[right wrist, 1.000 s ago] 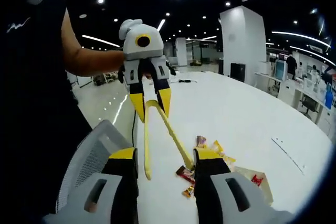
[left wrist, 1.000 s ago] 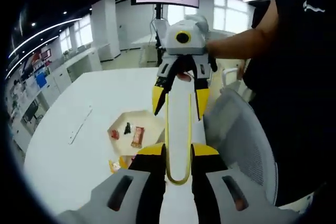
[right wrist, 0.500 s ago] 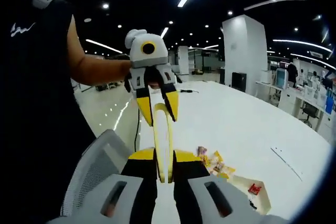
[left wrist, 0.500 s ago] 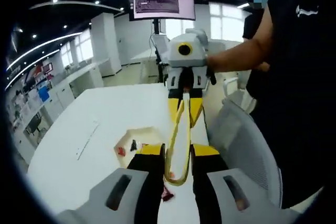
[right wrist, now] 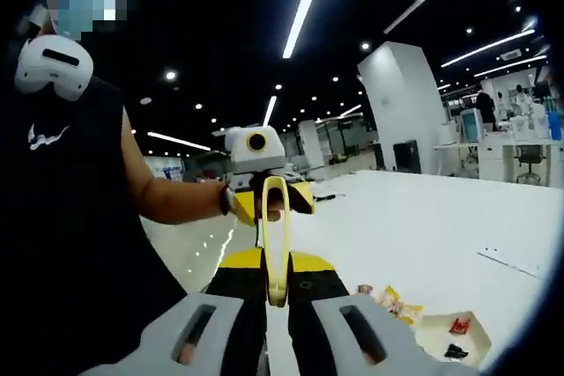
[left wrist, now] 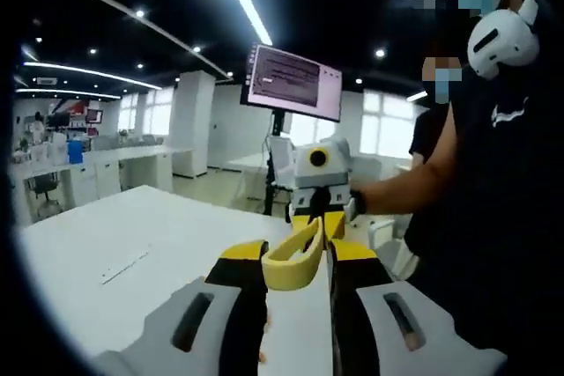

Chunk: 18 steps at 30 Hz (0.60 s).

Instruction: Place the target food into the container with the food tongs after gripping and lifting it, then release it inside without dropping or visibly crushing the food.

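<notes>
Both grippers held the yellow tongs (right wrist: 276, 244) up in the air between them, the left gripper (left wrist: 295, 275) closed on the looped end and the right gripper (right wrist: 269, 288) clamped round the arms. The arms looked squeezed nearly together with nothing between the tips. The snack packets (right wrist: 388, 298) lay on the white table (right wrist: 441, 226) beside the container (right wrist: 454, 334), well below. I reckoned a slipping handover could let the tongs twist or drop
</notes>
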{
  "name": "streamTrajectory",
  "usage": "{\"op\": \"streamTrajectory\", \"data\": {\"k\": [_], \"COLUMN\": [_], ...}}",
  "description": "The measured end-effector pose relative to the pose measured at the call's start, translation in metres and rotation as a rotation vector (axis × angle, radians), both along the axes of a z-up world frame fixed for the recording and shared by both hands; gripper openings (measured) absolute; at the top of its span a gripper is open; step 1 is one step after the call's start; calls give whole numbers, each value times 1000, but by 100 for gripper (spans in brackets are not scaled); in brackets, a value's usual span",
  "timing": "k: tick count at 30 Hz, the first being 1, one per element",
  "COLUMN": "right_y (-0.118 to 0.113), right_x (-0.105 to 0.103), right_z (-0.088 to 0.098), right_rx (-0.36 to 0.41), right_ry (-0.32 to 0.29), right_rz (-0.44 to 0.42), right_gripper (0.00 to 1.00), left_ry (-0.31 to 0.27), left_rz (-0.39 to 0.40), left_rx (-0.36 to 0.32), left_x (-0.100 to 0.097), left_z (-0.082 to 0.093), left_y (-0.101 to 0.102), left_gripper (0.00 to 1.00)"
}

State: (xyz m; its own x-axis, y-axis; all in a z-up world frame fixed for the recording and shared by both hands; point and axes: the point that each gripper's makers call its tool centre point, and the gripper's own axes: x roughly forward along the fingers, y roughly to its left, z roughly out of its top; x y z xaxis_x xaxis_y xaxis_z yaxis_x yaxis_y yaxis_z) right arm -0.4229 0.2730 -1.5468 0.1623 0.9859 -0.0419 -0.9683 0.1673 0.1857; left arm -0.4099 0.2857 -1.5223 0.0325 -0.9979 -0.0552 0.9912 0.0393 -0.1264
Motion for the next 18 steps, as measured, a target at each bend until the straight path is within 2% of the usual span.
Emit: {"op": "streamTrajectory", "data": {"k": [6, 9, 11, 13, 15, 17, 18], "right_y": [3, 3, 5, 8, 13, 14, 13], "right_x": [-6, -8, -9, -11, -13, -12, -11], "right_z": [8, 15, 17, 19, 21, 20, 22], "right_rx": [16, 25, 33, 41, 44, 44, 56], "right_ry": [1, 0, -1, 1, -1, -2, -2], "right_rz": [29, 40, 46, 58, 63, 61, 58], "right_gripper": [7, 8, 8, 8, 8, 8, 8], "left_ry": [43, 62, 57, 76, 76, 56, 64], "left_rz": [-36, -53, -55, -83, -85, -59, -63], "left_rx": [-26, -66, -80, -88, -104, -155, -143], "left_x": [-16, -20, -21, -27, -29, -24, -26], "left_z": [10, 17, 20, 22, 24, 32, 31], "left_y": [-7, -7, -8, -12, -17, -17, -16], "left_gripper": [16, 15, 15, 15, 16, 16, 16]}}
